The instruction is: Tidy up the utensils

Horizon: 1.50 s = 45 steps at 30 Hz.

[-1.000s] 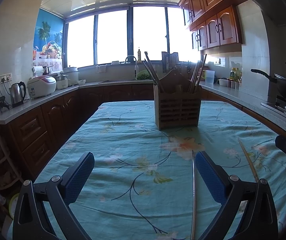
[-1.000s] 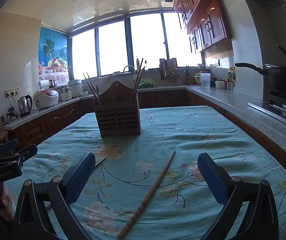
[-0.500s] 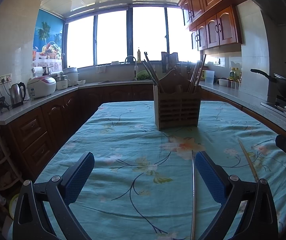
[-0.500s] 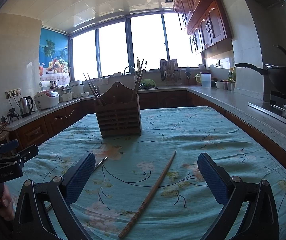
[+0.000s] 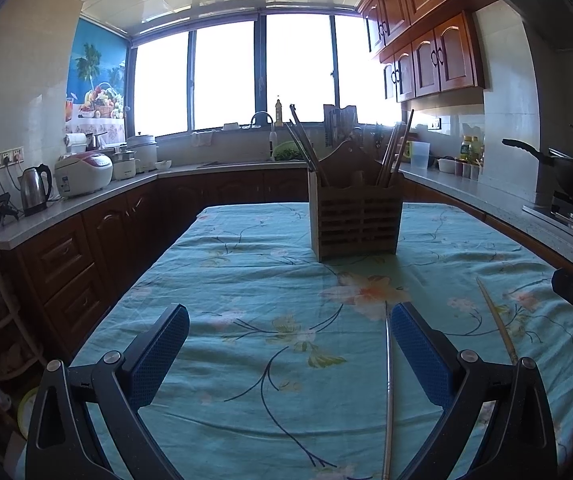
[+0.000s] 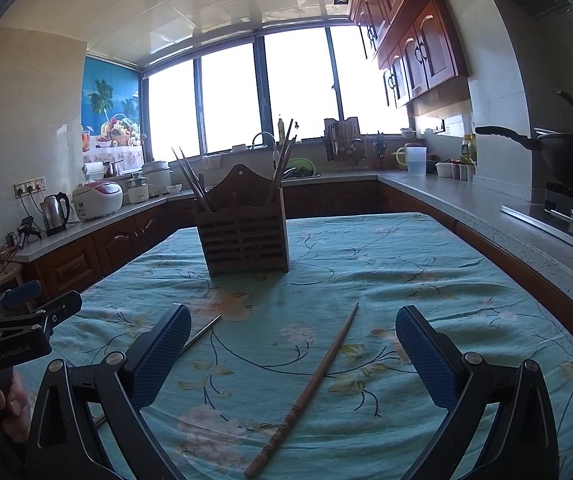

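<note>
Left wrist view: the left claw (image 5: 288, 350) is spread wide and holds nothing. The metal chopstick (image 5: 387, 392) lies flat on the bench (image 5: 246, 280), just inside the right finger; a closing pinch may roll it away.

Right wrist view: the right claw (image 6: 292, 354) is likewise wide and empty. The wooden chopstick (image 6: 312, 388) lies diagonally between its fingers, well short of the holder (image 6: 244, 236); a skewed grasp could tilt it.

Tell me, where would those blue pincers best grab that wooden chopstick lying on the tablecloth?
Probably mid-shaft, from straight above. The wooden chopstick lies flat on the tablecloth, between the open right gripper fingers, so they should straddle its thin width, crossways to its length.
</note>
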### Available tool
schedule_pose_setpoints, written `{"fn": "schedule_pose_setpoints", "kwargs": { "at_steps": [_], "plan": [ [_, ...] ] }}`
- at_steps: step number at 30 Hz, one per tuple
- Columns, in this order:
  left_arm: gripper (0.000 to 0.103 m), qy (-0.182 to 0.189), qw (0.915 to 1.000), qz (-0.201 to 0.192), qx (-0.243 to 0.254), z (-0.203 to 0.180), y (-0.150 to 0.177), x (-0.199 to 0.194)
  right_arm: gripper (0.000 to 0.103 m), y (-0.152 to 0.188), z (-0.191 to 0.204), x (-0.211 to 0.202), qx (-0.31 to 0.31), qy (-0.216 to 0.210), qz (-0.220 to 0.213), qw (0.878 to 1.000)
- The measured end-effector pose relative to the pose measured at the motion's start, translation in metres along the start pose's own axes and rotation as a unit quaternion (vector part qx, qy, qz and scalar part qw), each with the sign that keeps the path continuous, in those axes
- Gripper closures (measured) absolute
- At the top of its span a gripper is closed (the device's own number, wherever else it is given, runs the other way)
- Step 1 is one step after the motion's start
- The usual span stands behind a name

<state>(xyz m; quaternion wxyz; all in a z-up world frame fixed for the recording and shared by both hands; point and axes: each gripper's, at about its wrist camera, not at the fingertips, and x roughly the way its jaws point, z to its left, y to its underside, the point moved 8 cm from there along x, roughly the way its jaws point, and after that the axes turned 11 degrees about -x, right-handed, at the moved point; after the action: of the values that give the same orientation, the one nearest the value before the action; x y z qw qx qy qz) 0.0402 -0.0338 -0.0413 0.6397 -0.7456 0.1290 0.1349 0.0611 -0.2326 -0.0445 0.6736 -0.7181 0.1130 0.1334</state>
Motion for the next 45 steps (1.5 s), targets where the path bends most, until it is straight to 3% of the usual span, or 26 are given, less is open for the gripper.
{"fn": "schedule_pose_setpoints", "kwargs": {
  "at_steps": [45],
  "plan": [
    [0.001,0.006,0.9999,0.007,-0.002,-0.0035,0.0007,0.0035,0.000,-0.0089,0.0012,-0.0010,0.004,-0.007,-0.004,1.000]
  ]
}}
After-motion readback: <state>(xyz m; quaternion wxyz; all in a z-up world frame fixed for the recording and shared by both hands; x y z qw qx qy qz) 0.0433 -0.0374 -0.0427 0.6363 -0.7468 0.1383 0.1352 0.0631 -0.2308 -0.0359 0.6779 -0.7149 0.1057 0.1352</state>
